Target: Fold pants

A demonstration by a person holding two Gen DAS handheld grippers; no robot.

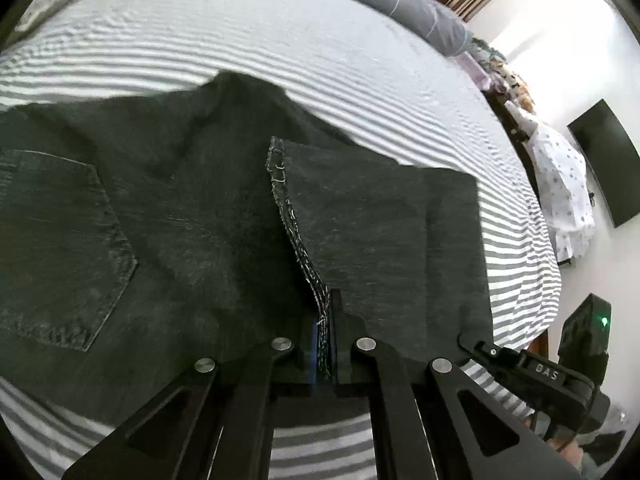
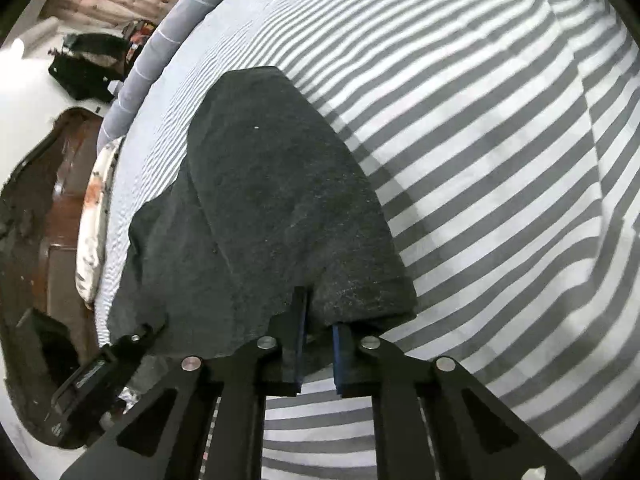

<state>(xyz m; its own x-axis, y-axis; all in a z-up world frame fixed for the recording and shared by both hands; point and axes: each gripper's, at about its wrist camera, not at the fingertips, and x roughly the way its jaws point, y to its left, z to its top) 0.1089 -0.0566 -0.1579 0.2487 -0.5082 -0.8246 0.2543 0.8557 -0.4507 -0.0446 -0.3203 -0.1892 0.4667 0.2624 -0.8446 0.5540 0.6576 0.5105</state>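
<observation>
Lying dark on the striped bed (image 1: 360,80), the pants (image 1: 180,208) were half-folded; the left gripper (image 1: 325,320) was clamped on the frayed hem (image 1: 280,184), the right gripper (image 2: 320,320) pinching the fold's edge, apparently to carry the fold over evenly.

A bed (image 1: 360,60) with a grey-and-white striped sheet carries everything. Dark denim pants (image 1: 200,220) lie on it near its front edge. A grey pillow (image 1: 400,4) rests along the far edge.
</observation>
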